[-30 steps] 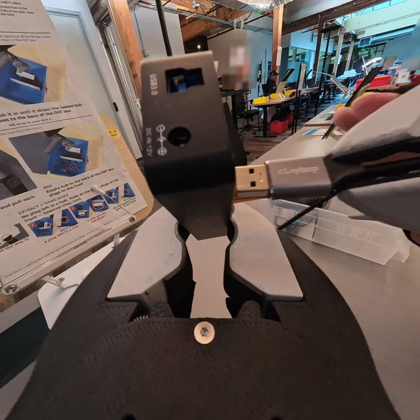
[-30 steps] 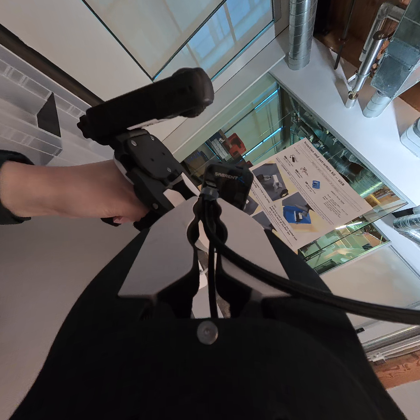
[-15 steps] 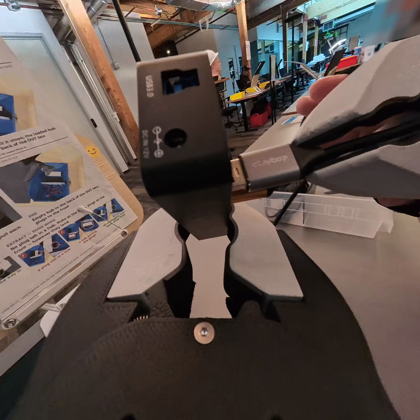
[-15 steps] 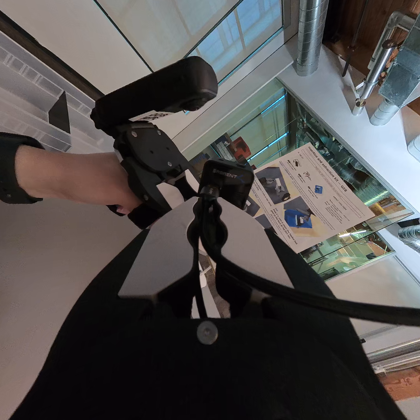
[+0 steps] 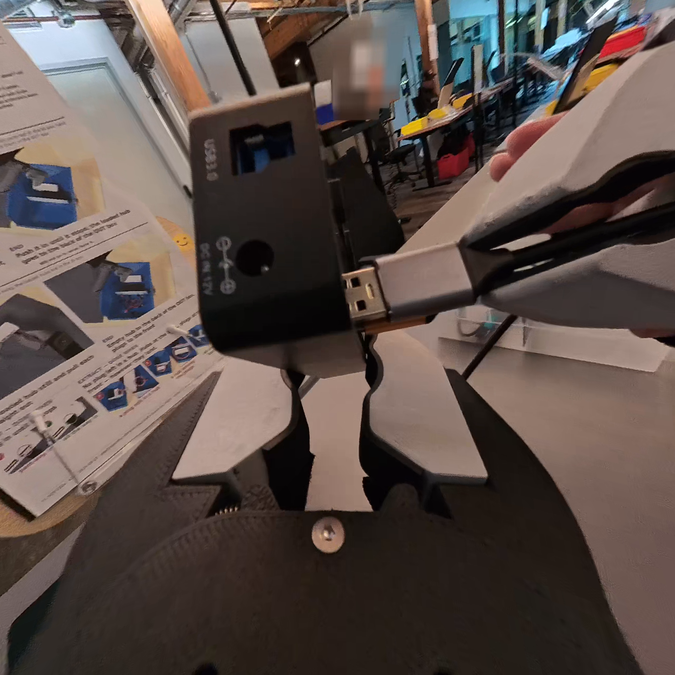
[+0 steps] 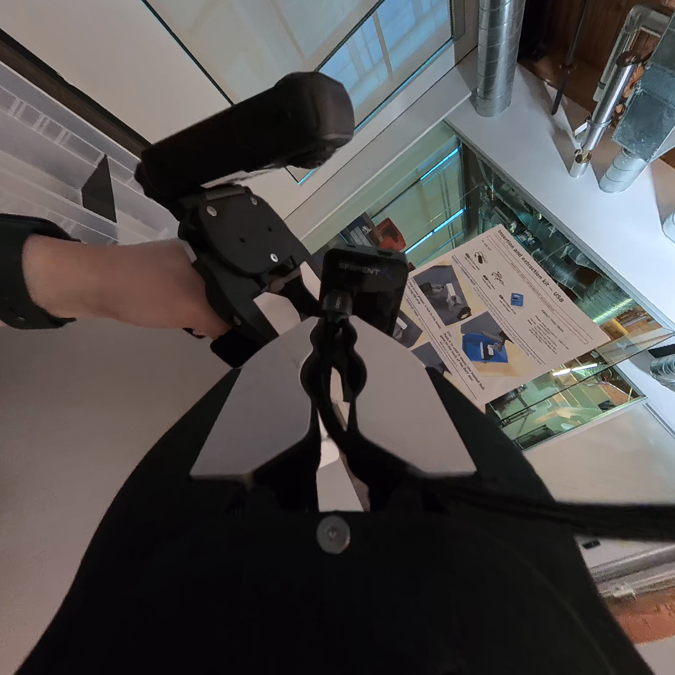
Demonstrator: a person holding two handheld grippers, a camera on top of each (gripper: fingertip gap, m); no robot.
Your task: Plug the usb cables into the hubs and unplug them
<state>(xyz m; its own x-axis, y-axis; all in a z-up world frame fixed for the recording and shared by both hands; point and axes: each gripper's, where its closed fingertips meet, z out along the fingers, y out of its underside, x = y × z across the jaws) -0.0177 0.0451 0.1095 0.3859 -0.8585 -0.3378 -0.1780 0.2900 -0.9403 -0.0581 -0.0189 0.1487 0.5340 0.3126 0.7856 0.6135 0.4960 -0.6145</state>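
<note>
My left gripper (image 5: 330, 365) is shut on the lower end of a black USB hub (image 5: 266, 226) and holds it upright, slightly tilted, above the table. The hub's end face shows a blue port and a round socket. My right gripper (image 5: 471, 270) comes in from the right, shut on a grey USB plug (image 5: 420, 285). The plug's metal tip (image 5: 363, 292) meets the hub's right side, much of it showing. In the right wrist view, the right gripper (image 6: 332, 328) grips the plug (image 6: 338, 301) against the hub (image 6: 365, 281). The black cable (image 6: 548, 511) trails right.
A printed instruction sheet (image 5: 73, 292) stands on a wooden board at the left; it also shows in the right wrist view (image 6: 511, 310). A clear plastic bin (image 5: 548, 343) sits on the grey table (image 5: 548, 475) behind the plug. A hand (image 6: 128, 285) holds the left gripper's handle. About 8 centimeters separates my left fingertips from my right.
The plug moved left from clear of the hub into its side. Since half a second ago more of the metal tip shows again, and the hub has tilted.
</note>
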